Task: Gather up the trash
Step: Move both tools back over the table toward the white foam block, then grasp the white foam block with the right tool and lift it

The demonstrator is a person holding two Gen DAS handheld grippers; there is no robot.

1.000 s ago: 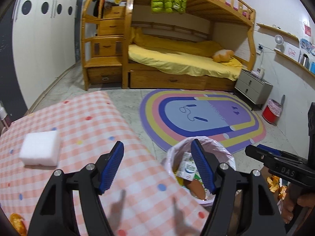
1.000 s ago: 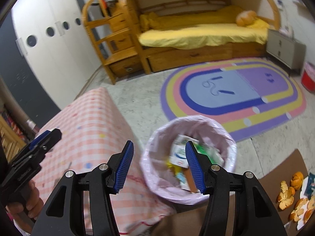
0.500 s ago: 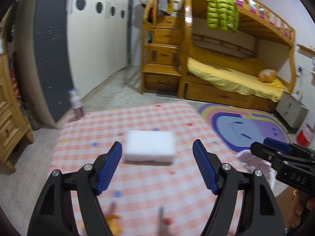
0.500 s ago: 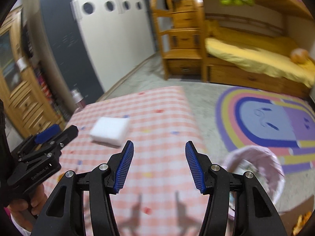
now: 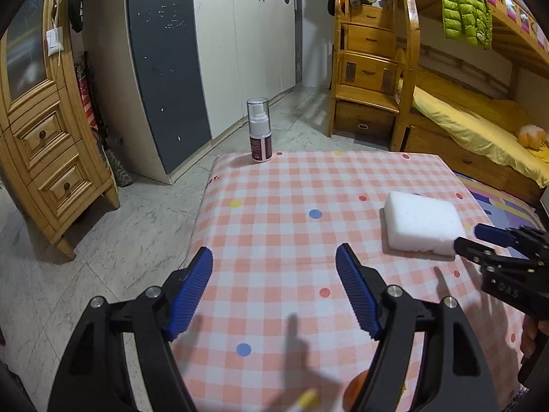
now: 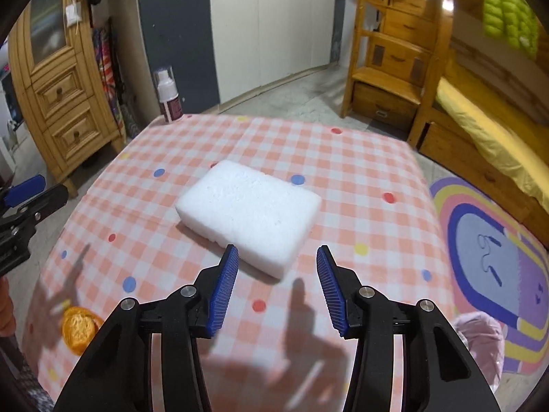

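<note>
Overhead, right gripper (image 6: 274, 257) closing, empty — left gripper (image 5: 273, 262) agape; grainy rectangular foam block (image 6: 248, 211).

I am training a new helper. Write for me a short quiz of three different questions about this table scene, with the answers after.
1. True or false: the white foam block is clamped in the right gripper.
2. Multiple choice: where does the spray bottle stand? A) near a far corner of the checked tablecloth; B) on top of the foam block; C) on the floor beside the wardrobe.
3. Fill in: the orange peel lies on the cloth nearer to the ____ gripper.

Key:
1. False. The block lies flat on the cloth ahead of the fingertips, and nothing is between them.
2. A
3. Left; the left gripper is also empty.
</note>
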